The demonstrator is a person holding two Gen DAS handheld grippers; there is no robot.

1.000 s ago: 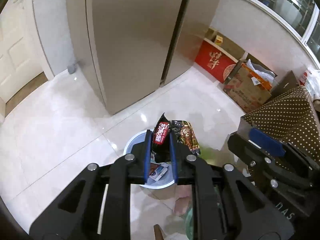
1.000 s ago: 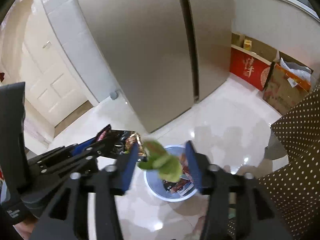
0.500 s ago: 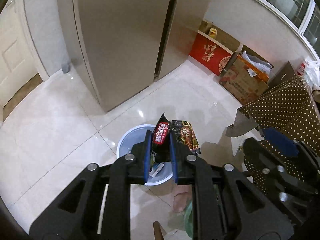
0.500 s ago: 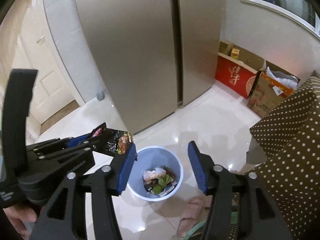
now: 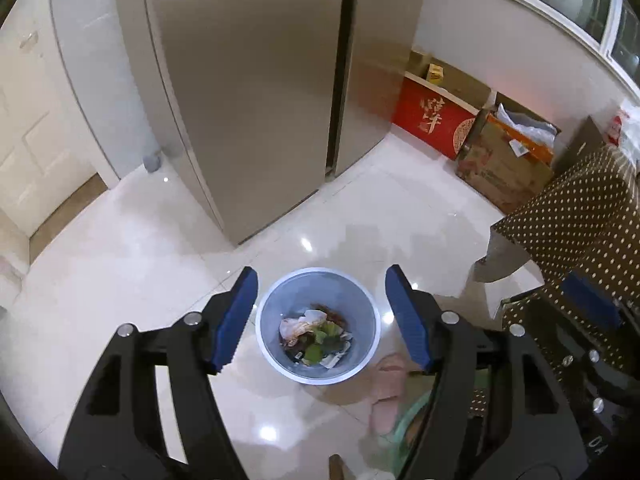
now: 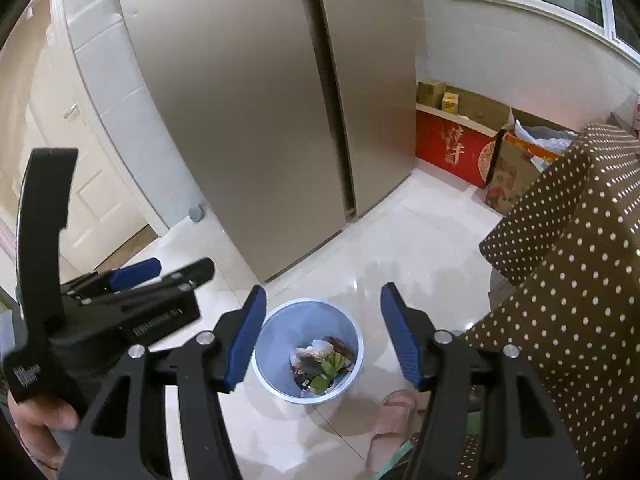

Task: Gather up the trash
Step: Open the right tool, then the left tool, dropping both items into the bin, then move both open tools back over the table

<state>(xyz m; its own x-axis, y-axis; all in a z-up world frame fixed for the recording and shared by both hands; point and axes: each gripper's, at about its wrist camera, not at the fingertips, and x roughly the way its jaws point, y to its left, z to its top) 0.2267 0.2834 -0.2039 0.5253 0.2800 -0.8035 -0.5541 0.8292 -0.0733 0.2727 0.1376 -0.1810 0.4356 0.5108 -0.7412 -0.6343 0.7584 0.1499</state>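
- A glossy white tiled floor (image 5: 120,280) is filling the kitchen, and a tall steel fridge (image 5: 248,92) is standing at the back.
- A pale blue bin (image 5: 362,364) is sitting on the floor, holding the trash (image 5: 316,336).
- The left gripper (image 5: 320,316) is hovering above the bin, jaws wide apart and empty.
- The right gripper (image 6: 322,334) is hanging there too, spread and empty.

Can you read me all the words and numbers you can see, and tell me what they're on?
Red box by the wall: gold Chinese brush characters, too stylised and small to read.
Left gripper body, seen in the right wrist view: white lettering, too blurred to read.
Right gripper body, seen in the left wrist view: "DA", the rest cut off.
Cardboard box: printing, too blurred.
Trash in the bin: nothing readable.
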